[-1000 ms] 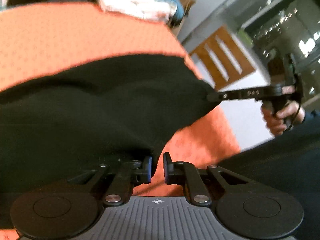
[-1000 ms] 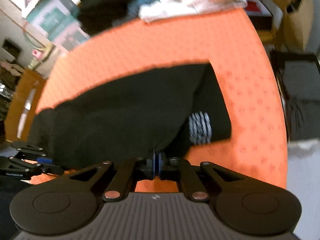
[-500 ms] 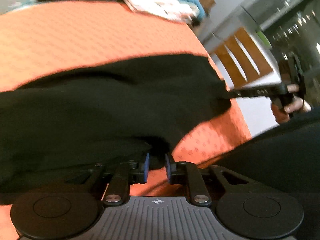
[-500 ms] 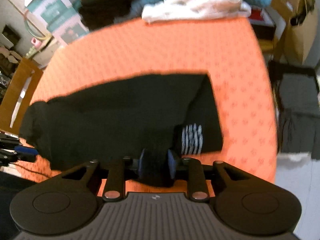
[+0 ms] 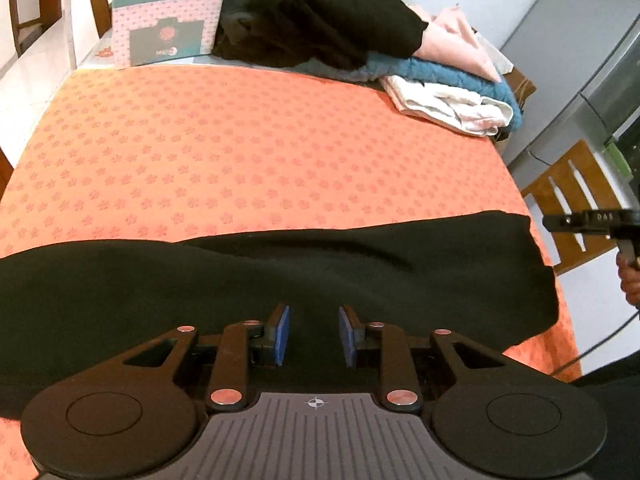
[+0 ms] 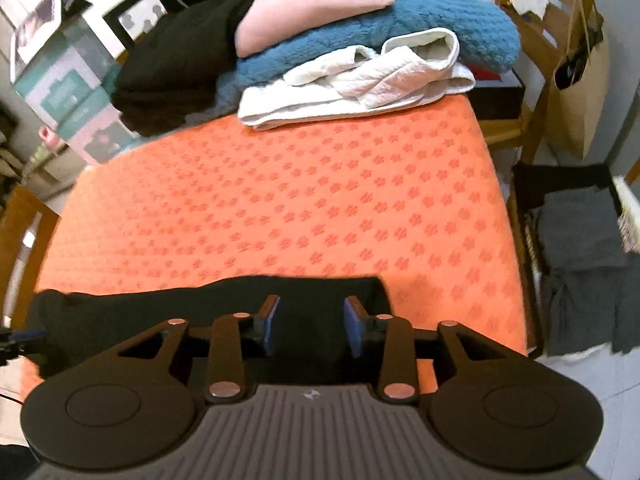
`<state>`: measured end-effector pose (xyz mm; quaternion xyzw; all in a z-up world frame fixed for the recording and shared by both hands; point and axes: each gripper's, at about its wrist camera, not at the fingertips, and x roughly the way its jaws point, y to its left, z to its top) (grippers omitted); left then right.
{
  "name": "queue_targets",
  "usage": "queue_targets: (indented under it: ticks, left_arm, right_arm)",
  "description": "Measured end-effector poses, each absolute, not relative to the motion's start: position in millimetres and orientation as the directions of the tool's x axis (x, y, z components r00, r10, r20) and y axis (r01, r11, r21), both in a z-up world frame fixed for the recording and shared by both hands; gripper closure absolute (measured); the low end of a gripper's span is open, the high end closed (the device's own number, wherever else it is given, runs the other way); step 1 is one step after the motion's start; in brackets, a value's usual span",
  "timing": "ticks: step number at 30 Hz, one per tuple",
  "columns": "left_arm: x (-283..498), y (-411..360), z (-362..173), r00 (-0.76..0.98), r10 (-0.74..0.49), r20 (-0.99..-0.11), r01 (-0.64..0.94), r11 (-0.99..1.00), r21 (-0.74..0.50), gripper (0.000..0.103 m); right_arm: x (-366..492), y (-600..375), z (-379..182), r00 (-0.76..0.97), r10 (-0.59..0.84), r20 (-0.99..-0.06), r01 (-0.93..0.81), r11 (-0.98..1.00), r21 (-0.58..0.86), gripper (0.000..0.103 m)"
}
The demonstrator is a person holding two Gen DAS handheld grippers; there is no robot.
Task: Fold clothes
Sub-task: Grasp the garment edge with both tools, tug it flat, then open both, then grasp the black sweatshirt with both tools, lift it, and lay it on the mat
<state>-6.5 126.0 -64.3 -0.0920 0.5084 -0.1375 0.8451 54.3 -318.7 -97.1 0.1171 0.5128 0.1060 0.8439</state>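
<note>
Left wrist view: left gripper (image 5: 312,336), black linkage with blue-padded fingers (image 5: 281,334), jaws parted and opening; the pads press on nothing, with only dark cloth seen through the gap.
Item: black fabric garment (image 5: 280,276), folded into a long band, lying flat along the near edge of the surface (image 5: 240,148), which is covered by an orange cloth with a small flower pattern. One end of the garment reaches the near right corner.
Right gripper (image 5: 592,222), seen beyond the right edge of the surface, clear of the garment's end; a hand (image 5: 630,280) holds its handle.
Far edge of the surface: heap of black clothing (image 5: 312,12); pink folded cloth (image 5: 460,40) on a blue fleece blanket (image 5: 440,74); white quilted garment (image 5: 448,104) at the far right corner; teal and pink cardboard box (image 5: 168,16) at the far left corner.
Beside the right edge: wooden slatted chair (image 5: 576,200).

Right wrist view: right gripper (image 6: 310,328), same build, fingers (image 6: 269,326) apart and opening, gripping nothing; the garment (image 6: 208,304) lies under and just ahead of them, along the near edge. Left gripper only a blurred dark tip (image 6: 20,340) at the frame's left side. Grey folded textiles (image 6: 580,248) lie off the surface to the right.
</note>
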Motion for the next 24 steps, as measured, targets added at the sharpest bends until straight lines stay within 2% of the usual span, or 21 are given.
queue_targets:
  ticks: [3,5,8,13,15,18,21,24]
  left_arm:
    - [6,114,-71,0.437,-0.3,-0.848,0.153,0.954,-0.258,0.066]
    - [14,109,-72,0.432,-0.284,-0.856,0.18,0.957,-0.227,0.061]
    - [30,100,-72,0.422,-0.282,-0.862,0.237,0.952,-0.195,0.056]
    - [64,95,-80,0.377,-0.279,-0.883,0.312,0.936,-0.162,0.05]
    - [75,91,-89,0.352,-0.269,-0.897,0.343,0.928,-0.144,0.05]
    - [91,84,-106,0.304,-0.263,-0.915,0.395,0.909,-0.13,0.048]
    - [101,82,-118,0.272,-0.273,-0.923,0.424,0.895,-0.14,0.046]
    - [105,81,-119,0.259,-0.294,-0.92,0.458,0.876,-0.151,0.045]
  right_arm:
    - [67,-314,-103,0.439,0.289,-0.851,-0.1,0.957,0.273,0.063]
    - [74,-307,-104,0.428,0.288,-0.857,-0.161,0.957,0.241,0.058]
    - [85,-297,-106,0.412,0.284,-0.866,-0.253,0.948,0.191,0.056]
    - [102,-275,-108,0.324,0.316,-0.892,-0.511,0.852,0.117,0.053]
    - [111,-271,-113,0.252,0.347,-0.903,-0.582,0.8,0.145,0.053]
    - [124,-271,-122,0.157,0.364,-0.918,-0.624,0.757,0.194,0.053]
    - [129,-276,-130,0.117,0.344,-0.932,-0.64,0.743,0.194,0.04]
    - [131,-284,-138,0.089,0.326,-0.941,-0.628,0.752,0.201,0.04]
